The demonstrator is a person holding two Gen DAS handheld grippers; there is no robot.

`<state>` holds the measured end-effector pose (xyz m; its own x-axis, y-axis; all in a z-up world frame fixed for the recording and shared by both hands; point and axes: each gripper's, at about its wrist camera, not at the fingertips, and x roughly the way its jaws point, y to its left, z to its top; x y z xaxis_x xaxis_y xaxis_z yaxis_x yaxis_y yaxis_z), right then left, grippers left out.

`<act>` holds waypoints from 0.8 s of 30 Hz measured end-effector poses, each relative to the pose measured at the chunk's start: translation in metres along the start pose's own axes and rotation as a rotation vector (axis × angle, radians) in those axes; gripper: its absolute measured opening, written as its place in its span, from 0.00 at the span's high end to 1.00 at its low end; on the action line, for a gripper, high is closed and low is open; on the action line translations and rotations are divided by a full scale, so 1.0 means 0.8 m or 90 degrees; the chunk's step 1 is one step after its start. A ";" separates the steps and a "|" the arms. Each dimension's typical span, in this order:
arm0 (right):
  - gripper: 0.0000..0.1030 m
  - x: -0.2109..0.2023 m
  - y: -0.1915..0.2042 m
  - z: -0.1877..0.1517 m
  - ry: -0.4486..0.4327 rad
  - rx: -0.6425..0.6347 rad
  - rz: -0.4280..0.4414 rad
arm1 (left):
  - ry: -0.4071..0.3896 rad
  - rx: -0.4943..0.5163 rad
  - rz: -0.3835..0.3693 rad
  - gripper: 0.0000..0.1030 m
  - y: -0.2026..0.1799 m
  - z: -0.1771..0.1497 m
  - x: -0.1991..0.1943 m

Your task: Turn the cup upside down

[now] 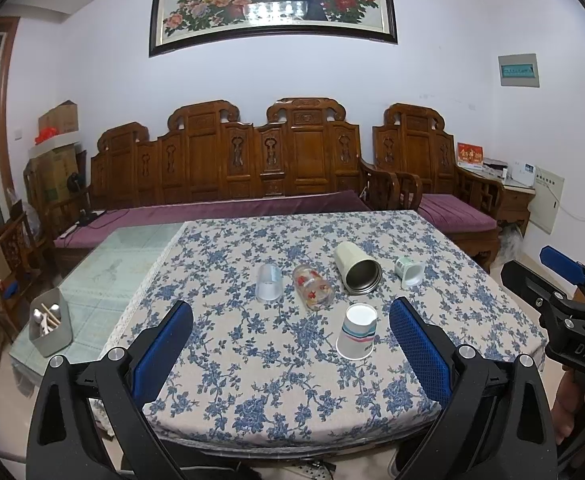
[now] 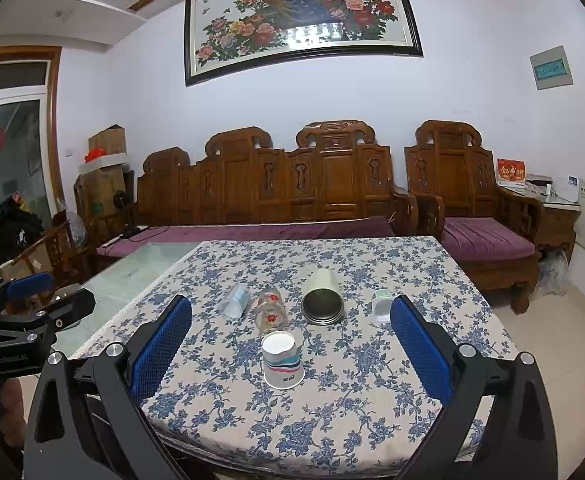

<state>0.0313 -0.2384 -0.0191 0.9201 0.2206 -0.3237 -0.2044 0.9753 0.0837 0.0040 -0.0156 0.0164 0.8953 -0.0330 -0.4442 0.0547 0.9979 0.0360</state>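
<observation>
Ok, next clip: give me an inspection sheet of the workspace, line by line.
Surface: table under a blue floral cloth; bare glass at its left.
Job's things: paper cup already upside down, nearest the grippers; clear cup, painted glass, steel tumbler and small white cup lie on their sides.
Clutter: grey utensil caddy on the glass.
Grippers: left gripper and right gripper open, holding nothing.
Cables: nothing seen on the table.
Surroundings: wooden bench, framed painting.
</observation>
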 end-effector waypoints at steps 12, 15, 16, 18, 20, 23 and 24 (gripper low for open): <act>0.03 -0.001 0.003 0.000 -0.003 -0.001 0.000 | -0.007 0.000 -0.001 0.08 0.000 0.004 -0.005; 0.03 -0.002 0.004 0.000 -0.003 0.000 0.001 | -0.010 0.001 0.000 0.08 0.000 0.005 -0.008; 0.03 -0.001 0.004 0.000 -0.003 0.000 0.001 | -0.011 0.001 0.000 0.08 0.000 0.004 -0.009; 0.03 -0.003 0.006 0.001 -0.004 0.000 0.002 | -0.013 0.000 -0.001 0.08 -0.001 0.004 -0.010; 0.03 -0.003 0.006 0.001 -0.005 0.001 0.002 | -0.014 0.001 0.000 0.08 -0.001 0.004 -0.011; 0.03 -0.003 0.006 0.001 -0.005 0.000 0.002 | -0.015 0.000 0.000 0.08 -0.001 0.005 -0.011; 0.03 -0.003 0.007 0.001 -0.005 0.000 0.003 | -0.016 0.000 0.000 0.08 0.000 0.005 -0.012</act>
<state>0.0283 -0.2334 -0.0171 0.9218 0.2244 -0.3162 -0.2082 0.9744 0.0846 -0.0028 -0.0159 0.0246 0.9062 -0.0342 -0.4214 0.0546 0.9978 0.0364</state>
